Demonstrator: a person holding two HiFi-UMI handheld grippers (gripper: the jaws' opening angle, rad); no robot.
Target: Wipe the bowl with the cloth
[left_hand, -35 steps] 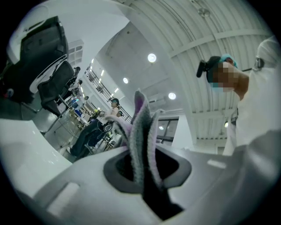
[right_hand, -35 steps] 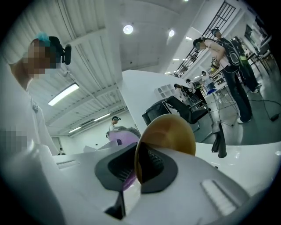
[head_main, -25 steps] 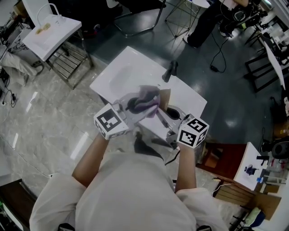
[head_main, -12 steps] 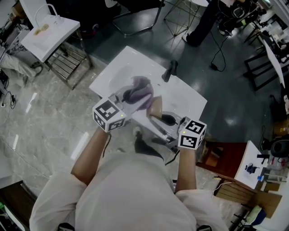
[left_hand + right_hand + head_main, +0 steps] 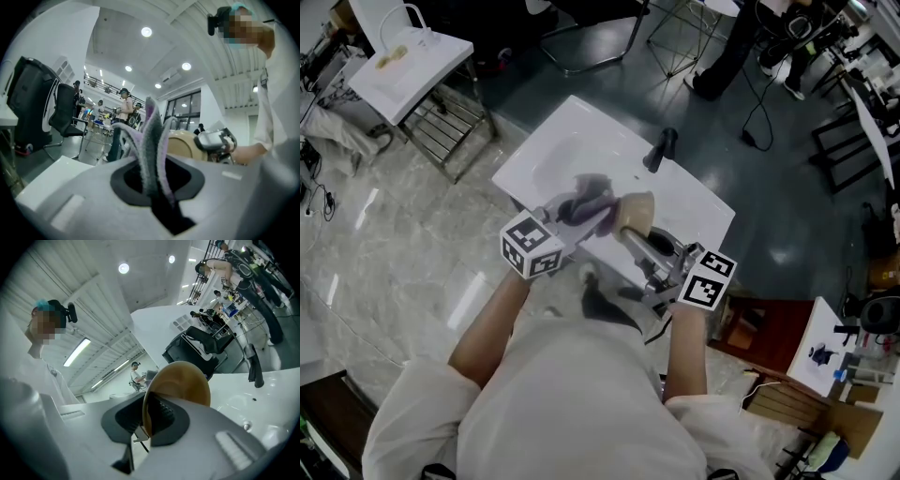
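Head view: faucet (image 5: pixel 661 148) beyond bowl (image 5: pixel 635 214)

White sink (image 5: pixel 567 131), black faucet (image 5: pixel 662 147)

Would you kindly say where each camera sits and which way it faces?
Head view: on the person's head, facing steeply down at the white sink counter; forearms, left tongs, right tongs show.
Left gripper view: on the left tongs, looking along jaws shut on the purple-grey cloth; white coat shows.
Right gripper view: on the right tongs, looking along jaws shut on the tan round bowl; that coat shows.
All three show the bowl.
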